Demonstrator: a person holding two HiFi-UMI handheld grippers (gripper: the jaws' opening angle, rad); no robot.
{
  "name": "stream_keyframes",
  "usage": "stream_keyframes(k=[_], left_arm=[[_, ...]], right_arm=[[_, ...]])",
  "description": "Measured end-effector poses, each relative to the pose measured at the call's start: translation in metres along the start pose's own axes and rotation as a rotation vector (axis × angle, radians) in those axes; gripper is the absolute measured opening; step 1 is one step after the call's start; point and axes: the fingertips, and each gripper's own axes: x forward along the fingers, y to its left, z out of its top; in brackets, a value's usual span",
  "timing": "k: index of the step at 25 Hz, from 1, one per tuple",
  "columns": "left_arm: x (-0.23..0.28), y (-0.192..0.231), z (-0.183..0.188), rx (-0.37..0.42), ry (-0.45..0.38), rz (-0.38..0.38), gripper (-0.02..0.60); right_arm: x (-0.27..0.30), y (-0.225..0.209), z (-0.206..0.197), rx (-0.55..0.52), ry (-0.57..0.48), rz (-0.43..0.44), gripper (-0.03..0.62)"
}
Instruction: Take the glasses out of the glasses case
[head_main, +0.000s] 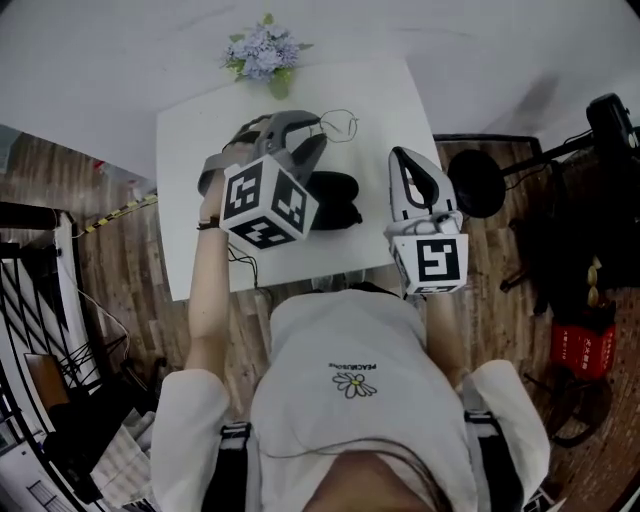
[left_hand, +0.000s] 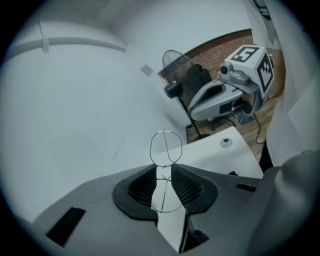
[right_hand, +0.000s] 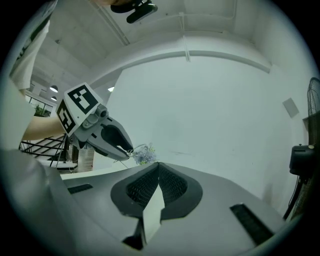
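While the left gripper (left_hand: 164, 172) hangs above the white tabletop (head_main: 195, 140), its jaws are pinched on the thin wire-rimmed glasses (left_hand: 165, 148), which stick out past the jaw tips, lifted clear of the black glasses case (head_main: 338, 192). The case lies on the tabletop just right of that gripper. Further right, the right gripper (right_hand: 157, 167) has its jaws closed together with nothing between them.
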Motion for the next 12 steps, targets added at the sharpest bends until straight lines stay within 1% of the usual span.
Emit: stream_keyframes(k=[3, 7, 9, 12], left_arm=[[-0.028, 0.03, 0.021, -0.058, -0.102, 0.136, 0.103], [-0.064, 0.061, 0.037, -0.106, -0.199, 0.343, 0.103], [-0.079, 0.07, 0.044, -0.137, -0.253, 0.412, 0.103], [-0.098, 0.077, 0.05, -0.184, -0.314, 0.484, 0.103]], right_arm=[[0.004, 0.002, 0.018, -0.003, -0.046, 0.007, 0.009], [0.006, 0.007, 0.045, 0.001, -0.11, 0.017, 0.009], [0.008, 0.009, 0.055, -0.004, -0.135, 0.026, 0.009], [0.01, 0.013, 0.068, -0.008, -0.165, 0.039, 0.009]])
